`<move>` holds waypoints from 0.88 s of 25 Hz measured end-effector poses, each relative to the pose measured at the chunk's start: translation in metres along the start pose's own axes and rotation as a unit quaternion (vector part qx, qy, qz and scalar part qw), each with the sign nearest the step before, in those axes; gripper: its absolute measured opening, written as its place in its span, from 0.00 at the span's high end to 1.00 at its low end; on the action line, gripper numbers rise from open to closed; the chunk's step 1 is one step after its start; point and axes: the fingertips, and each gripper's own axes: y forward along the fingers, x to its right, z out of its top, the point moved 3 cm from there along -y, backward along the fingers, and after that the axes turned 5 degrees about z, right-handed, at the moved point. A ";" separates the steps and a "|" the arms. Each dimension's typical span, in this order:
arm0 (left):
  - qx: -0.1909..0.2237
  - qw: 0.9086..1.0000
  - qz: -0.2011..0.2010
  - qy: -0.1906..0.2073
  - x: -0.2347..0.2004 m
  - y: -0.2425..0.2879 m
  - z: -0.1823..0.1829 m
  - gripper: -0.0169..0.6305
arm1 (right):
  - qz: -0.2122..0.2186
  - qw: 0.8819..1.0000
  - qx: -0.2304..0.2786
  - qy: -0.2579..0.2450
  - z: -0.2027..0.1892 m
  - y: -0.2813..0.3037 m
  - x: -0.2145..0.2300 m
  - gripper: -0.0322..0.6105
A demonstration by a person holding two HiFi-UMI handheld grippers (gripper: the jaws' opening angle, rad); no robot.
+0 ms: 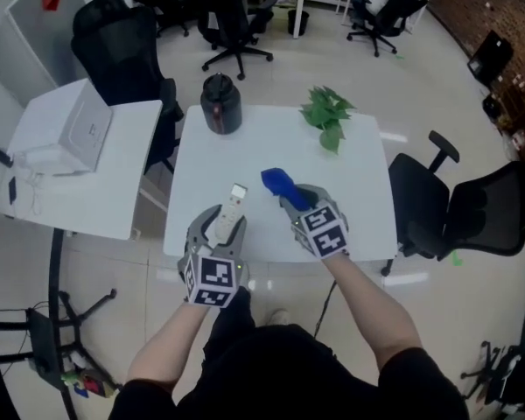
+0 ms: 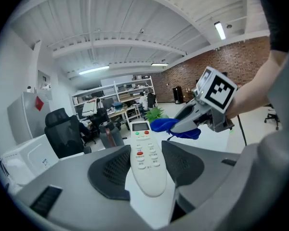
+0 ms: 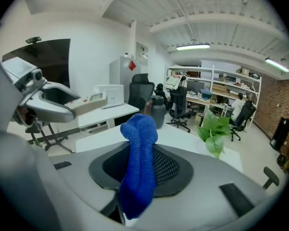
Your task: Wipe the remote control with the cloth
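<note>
Left gripper (image 1: 225, 227) grips the white remote control (image 2: 145, 162) by its sides, jaws fairly wide on its lower half, display end sticking out at 12 o'clock, up off the white table (image 1: 359, 199). Right gripper (image 1: 289, 197) pinches the blue cloth (image 3: 139, 167) with jaws narrow, at 2 o'clock of the remote, apart from it. Risk: wiping pressure on the free end may pivot or slip the remote, and the bunched cloth may drag out of the pinch.

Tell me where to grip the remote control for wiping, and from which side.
Take the remote control by its plain rear end, across its narrow sides, coming from behind that end, as the left gripper does. The body is long and slim, so screen and buttons stick out free for the cloth in the right gripper.
</note>
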 end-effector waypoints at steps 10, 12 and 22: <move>0.019 0.996 0.001 0.082 0.043 -0.101 0.013 0.65 | 0.076 0.992 0.092 -0.048 0.041 -0.134 -0.129 0.75; 0.027 0.994 0.001 0.110 0.043 -0.113 0.015 0.65 | 0.094 0.988 0.103 -0.070 0.049 -0.143 -0.153 0.75; 0.070 0.967 -0.040 0.241 0.009 -0.146 0.012 0.65 | 0.173 0.962 0.080 -0.194 0.089 -0.126 -0.266 0.75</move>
